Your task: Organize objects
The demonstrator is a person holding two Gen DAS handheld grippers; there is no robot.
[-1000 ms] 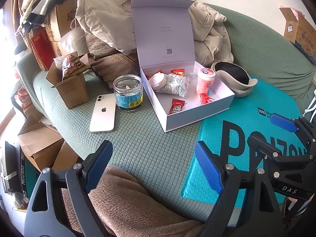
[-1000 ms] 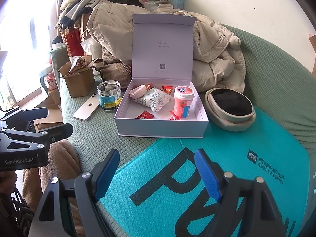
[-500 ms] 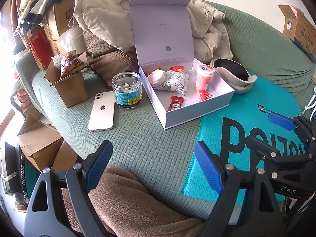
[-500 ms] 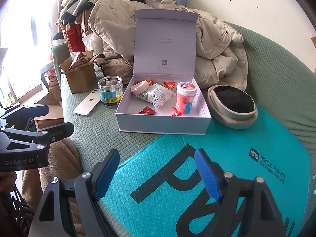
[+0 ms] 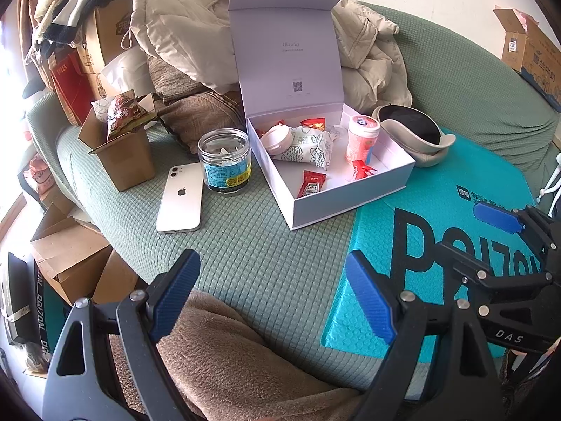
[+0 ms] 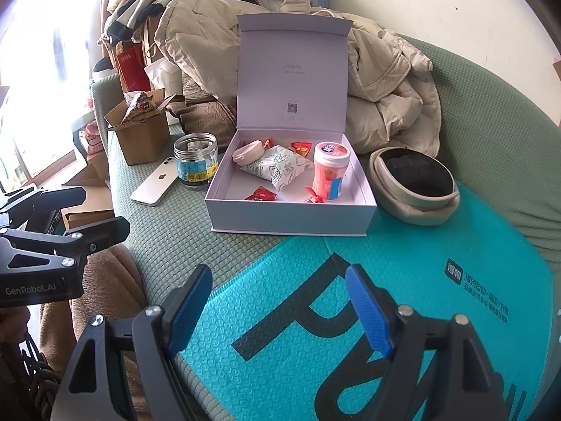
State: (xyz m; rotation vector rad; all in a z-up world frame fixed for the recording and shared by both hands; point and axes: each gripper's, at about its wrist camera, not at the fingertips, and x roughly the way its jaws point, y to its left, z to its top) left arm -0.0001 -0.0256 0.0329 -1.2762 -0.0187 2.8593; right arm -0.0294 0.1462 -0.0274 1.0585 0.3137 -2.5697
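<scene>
Green sofa (image 5: 245, 245) under box (image 5: 350, 203), jar (image 5: 224, 161), phone (image 5: 180, 198); white wall behind. Carton (image 5: 529, 49) in left view only. Both grippers (image 5: 270, 294) (image 6: 278, 310) wide, empty.

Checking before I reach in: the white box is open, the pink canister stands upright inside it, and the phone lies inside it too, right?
Not quite. The phone lies outside the white box, on the green cover beside the clear jar. The left wrist view shows it. The box is open and the pink canister stands upright inside it.
</scene>
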